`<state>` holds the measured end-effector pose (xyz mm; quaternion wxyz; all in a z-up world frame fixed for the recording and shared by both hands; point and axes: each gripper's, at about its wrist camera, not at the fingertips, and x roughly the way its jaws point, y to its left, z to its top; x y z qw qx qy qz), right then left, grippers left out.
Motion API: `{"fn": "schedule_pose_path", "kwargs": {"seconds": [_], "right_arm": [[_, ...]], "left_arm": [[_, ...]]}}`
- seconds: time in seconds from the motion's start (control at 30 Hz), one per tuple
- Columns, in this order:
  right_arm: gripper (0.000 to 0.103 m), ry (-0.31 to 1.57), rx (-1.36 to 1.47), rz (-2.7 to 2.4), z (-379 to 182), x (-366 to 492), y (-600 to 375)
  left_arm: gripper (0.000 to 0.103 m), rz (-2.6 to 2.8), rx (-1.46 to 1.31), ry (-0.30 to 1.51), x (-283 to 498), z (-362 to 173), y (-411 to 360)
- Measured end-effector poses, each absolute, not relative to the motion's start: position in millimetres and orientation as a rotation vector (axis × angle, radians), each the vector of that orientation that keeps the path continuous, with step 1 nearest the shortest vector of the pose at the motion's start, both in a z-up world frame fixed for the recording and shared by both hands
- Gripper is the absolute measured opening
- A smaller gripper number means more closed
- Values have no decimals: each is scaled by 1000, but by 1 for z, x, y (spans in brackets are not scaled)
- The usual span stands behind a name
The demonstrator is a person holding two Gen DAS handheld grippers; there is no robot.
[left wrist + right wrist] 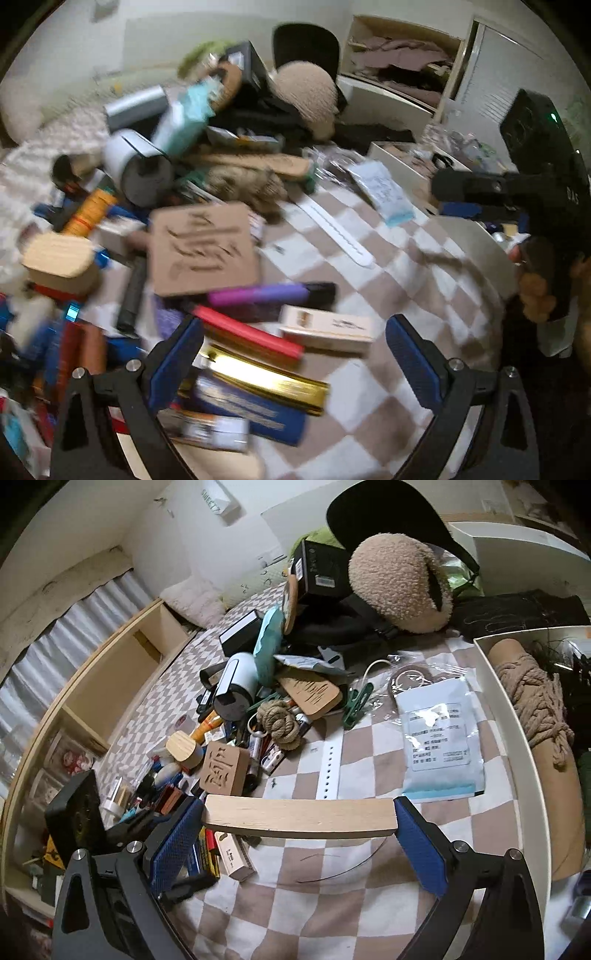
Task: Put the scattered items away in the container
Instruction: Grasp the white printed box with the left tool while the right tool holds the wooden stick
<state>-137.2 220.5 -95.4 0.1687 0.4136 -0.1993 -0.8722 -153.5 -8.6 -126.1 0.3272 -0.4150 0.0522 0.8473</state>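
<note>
My right gripper [299, 834] is shut on a pale wooden strip [299, 818], held crosswise between its blue pads above the checkered cloth. The white container [502, 709] stands to its right, holding a cardboard tube wrapped in rope [532, 698]. My left gripper [295, 354] is open and empty, low over a gold bar [266, 380], a red stick [251, 334] and a small cream box [328, 328]. The scattered pile [258, 709] lies ahead to the left in both views. The right gripper's body also shows in the left wrist view [532, 192].
A carved wooden block [203, 247], a purple marker [266, 295], a white perforated strap [328, 771], a plastic pouch with a label [436, 738], a fuzzy tan hat [399, 583] and a wooden shelf [110, 694] at the left. The left wrist view is motion-blurred.
</note>
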Motion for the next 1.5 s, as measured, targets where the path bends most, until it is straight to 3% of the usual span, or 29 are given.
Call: {"fn": "schedule_pose_path", "kwargs": {"seconds": [0.17, 0.43, 0.7, 0.83, 0.93, 1.0, 1.07, 1.5], "right_arm": [[100, -572, 1181, -2477, -96, -138, 221], [100, -563, 1190, -2470, -97, -138, 219], [100, -549, 1205, -2465, -99, -137, 215], [100, -541, 1212, -2462, -101, -137, 213], [100, -537, 1222, -2464, -102, -138, 213], [100, -534, 1231, -2466, -103, -138, 213], [100, -533, 1238, -2469, -105, -138, 213], [100, -503, 1270, -2483, -109, -132, 208]], "left_arm": [[100, 2230, -1087, 110, -159, -126, -13], [99, 2097, -1050, 252, -136, -133, 33], [85, 2168, -1122, 298, -147, -145, 41], [85, 2191, -1121, 305, -147, -146, 41], [73, 2205, -1128, 280, -150, -146, 36], [61, 2212, -1143, 255, -152, -146, 31], [57, 2220, -1148, 249, -152, -147, 30], [56, 2299, -1202, 185, -137, -142, 33]]}}
